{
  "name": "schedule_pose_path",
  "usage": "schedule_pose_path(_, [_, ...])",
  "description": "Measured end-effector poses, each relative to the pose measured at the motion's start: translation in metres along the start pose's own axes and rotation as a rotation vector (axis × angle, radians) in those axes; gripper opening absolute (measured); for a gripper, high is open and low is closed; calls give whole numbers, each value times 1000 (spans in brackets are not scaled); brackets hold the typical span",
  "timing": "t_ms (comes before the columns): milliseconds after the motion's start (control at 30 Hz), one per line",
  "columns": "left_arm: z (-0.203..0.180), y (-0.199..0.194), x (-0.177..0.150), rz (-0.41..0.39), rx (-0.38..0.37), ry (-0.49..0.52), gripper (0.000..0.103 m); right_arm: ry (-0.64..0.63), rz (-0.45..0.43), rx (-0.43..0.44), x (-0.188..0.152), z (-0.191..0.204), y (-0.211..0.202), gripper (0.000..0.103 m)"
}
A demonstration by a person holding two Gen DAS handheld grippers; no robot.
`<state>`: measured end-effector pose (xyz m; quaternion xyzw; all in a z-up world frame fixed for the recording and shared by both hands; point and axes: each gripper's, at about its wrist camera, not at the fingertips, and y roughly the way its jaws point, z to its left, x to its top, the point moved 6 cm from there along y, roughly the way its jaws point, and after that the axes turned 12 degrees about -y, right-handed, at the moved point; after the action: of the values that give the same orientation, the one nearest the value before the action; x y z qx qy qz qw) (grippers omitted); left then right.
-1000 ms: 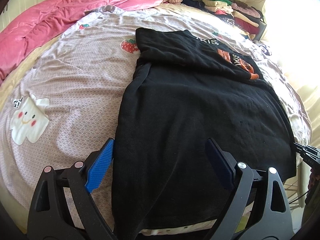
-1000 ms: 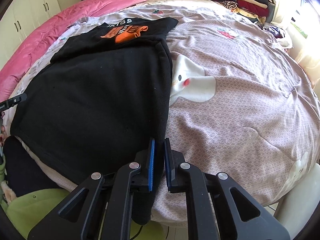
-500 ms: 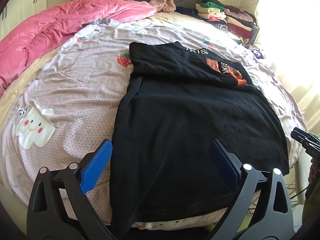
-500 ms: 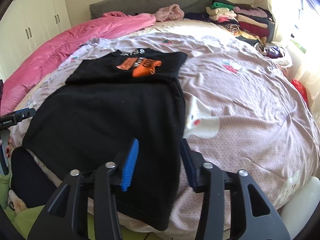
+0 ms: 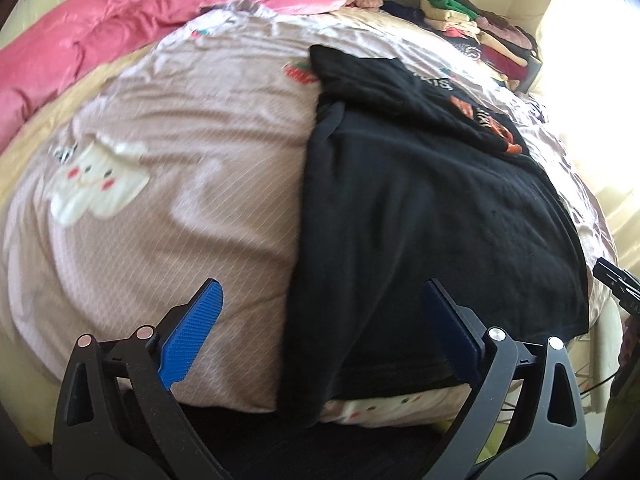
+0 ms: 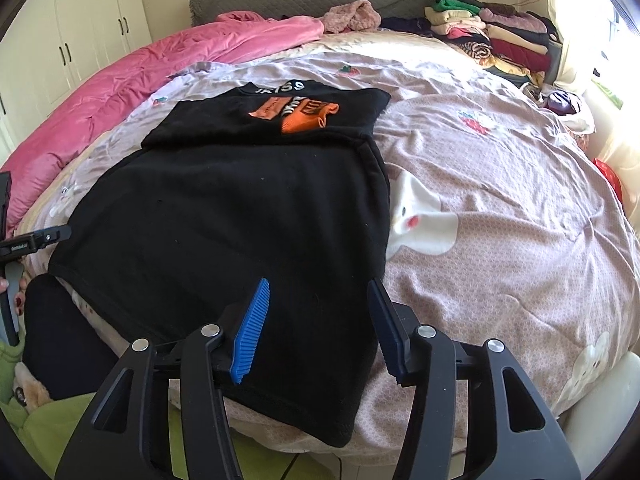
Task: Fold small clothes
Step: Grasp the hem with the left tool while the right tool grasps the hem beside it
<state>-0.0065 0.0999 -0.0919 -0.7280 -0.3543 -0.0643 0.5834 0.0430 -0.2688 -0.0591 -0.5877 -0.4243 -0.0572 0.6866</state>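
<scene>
both claws tilt down toward the near edge of the bed (image 6: 500,240). the left claw (image 5: 320,312) is spread wide with nothing gripped, hanging over the near left edge of the black garment (image 5: 420,220). the right claw (image 6: 318,312) has its jaws opening, pads clear of the cloth, over the garment's near right corner, which droops off the bed. the garment lies flat, its far end folded over showing an orange print (image 6: 300,114). only the right view shows the white wardrobe (image 6: 72,40); farther back sit a pink quilt (image 6: 160,68) and a stack of folded clothes (image 6: 500,36).
</scene>
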Motion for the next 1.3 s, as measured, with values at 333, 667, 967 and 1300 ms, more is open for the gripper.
schedule_pose_path(333, [-4, 2, -11, 44, -92, -16, 43, 21, 23, -18, -11, -12, -1, 50])
schedule_pose_path(667, [-13, 17, -20, 83, -74, 18, 32, 56, 53, 24, -29, -15, 1, 50])
schedule_pose_path(967, [-9, 14, -15, 61, -88, -9, 15, 87, 80, 84, -38, -12, 16, 45])
schedule_pose_path(1300, [-8, 21, -15, 68, -104, -13, 9, 138, 82, 155, -38, -12, 36, 18])
